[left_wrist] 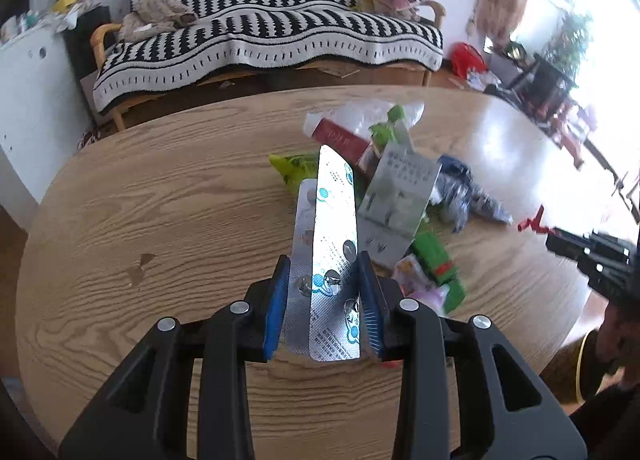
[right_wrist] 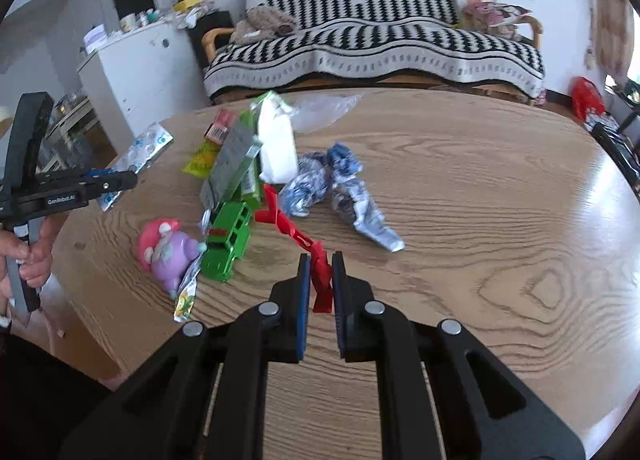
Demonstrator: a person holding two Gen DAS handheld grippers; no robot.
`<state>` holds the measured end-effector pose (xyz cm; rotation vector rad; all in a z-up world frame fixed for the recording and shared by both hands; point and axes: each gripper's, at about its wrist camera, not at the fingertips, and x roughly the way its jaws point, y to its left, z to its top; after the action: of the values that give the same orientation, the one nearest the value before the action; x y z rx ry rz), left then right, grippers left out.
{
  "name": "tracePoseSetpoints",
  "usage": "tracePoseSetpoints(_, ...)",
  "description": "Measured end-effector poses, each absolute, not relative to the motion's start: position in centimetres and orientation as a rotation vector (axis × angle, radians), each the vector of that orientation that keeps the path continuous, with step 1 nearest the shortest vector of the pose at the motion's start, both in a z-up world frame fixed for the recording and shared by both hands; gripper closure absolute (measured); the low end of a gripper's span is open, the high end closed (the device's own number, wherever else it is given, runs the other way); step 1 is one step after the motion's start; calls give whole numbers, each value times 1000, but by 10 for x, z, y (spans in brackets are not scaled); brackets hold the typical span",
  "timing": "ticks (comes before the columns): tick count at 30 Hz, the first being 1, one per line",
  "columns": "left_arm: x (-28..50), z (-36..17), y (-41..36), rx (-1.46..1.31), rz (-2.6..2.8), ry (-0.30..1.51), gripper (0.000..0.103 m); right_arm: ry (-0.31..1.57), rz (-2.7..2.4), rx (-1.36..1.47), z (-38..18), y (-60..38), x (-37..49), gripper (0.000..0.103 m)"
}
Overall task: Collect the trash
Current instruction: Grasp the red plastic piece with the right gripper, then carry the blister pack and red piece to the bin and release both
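— Left tongs (left_wrist: 323, 280)?
— Clamped on silver blister packs (left_wrist: 334, 244), raised above the wooden surface (left_wrist: 160, 219).
— Right tongs (right_wrist: 320, 280)?
— Pinching a twisted red strip (right_wrist: 298, 236) beside the trash pile.

Left tool (left_wrist: 323, 284): blue-padded black jaws closed on two silver foil blister strips (left_wrist: 334, 256), which stand upright between the pads. Oval wood-grain tabletop (left_wrist: 160, 219) beneath. Just ahead and to the right of the tool: grey printed foil card (left_wrist: 400, 195), green toy car (left_wrist: 438, 264), crumpled blue-and-white wrapper (left_wrist: 464, 191). Further ahead: yellow-green packet (left_wrist: 292, 167), red box (left_wrist: 340, 139), clear plastic bag (left_wrist: 360, 111).
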<state>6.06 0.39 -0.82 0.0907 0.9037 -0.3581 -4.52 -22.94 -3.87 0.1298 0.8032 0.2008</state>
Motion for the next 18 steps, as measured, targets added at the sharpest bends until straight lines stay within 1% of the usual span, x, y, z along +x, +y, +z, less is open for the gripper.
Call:
tracePoseSetpoints(11,45,4,-54,60,-419,878,70,793,72,176,-24,-261,-74,92)
tracePoseSetpoints(18,31,7,-104,68,-498,872,70,780,-69,232,-13,-306,-112,92)
